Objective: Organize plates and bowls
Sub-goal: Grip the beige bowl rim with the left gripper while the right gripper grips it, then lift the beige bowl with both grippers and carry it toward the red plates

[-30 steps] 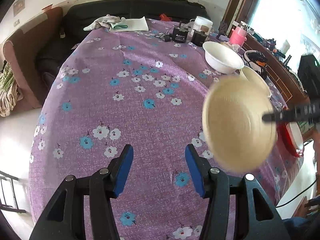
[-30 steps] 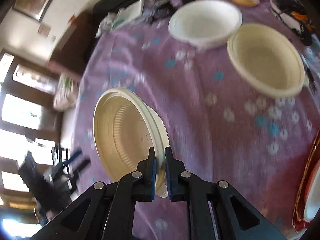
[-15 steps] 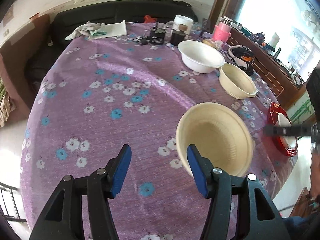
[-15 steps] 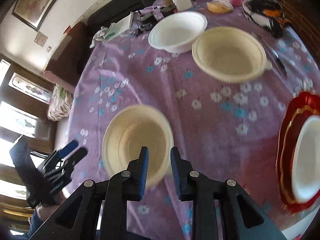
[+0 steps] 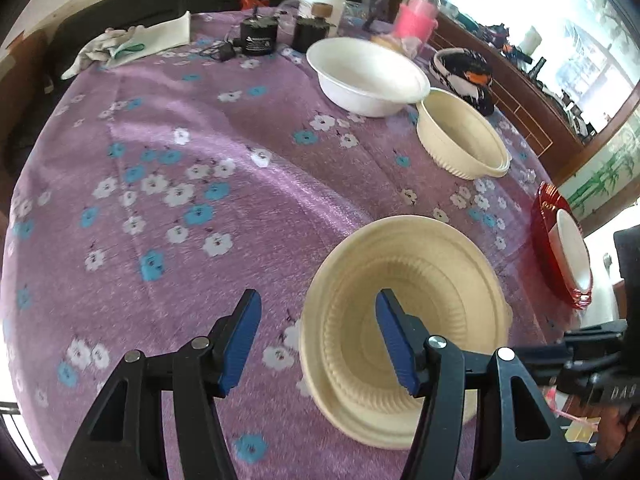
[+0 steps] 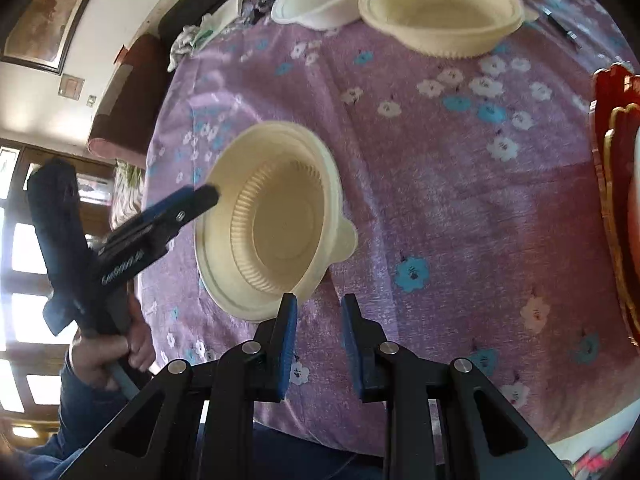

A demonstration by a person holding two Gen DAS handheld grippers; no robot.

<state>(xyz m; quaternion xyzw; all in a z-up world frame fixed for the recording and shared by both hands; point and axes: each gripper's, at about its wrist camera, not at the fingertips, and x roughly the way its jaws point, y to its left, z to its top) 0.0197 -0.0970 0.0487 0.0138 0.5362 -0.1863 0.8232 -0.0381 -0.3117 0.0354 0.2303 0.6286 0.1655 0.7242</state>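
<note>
On the purple flowered tablecloth (image 5: pixel 168 184), close to my edge of the table, sits the cream bowl (image 5: pixel 404 304) I am working with, resting upright on the cloth. From my left wrist camera, the left gripper (image 5: pixel 316 340) has its blue pads spread wide; the near rim of that bowl lies between them, one finger over the bowl's inside and the other out over the cloth, and neither pad presses on it. From my right wrist camera I see the same cream bowl (image 6: pixel 272 216) with the left gripper (image 6: pixel 200 200) reaching to its rim from the side, carried by a hand (image 6: pixel 108 352) in a dark sleeve.

My right gripper (image 6: pixel 316 322) is parted by a narrow gap with nothing between the pads; the bowl's near rim sits just beyond its fingertips (whether one pad brushes the rim I cannot tell).

Farther across the table a white bowl (image 5: pixel 366 76) and a second cream bowl (image 5: pixel 464 140) stand just beside each other, almost touching. At the right edge a red plate (image 5: pixel 546 236) carries a white dish (image 5: pixel 572 256). Toward the far side are two dark jars (image 5: pixel 258 34), a white container (image 5: pixel 322 0), a pink one (image 5: pixel 416 18) and a crumpled cloth (image 5: pixel 132 40).
</note>
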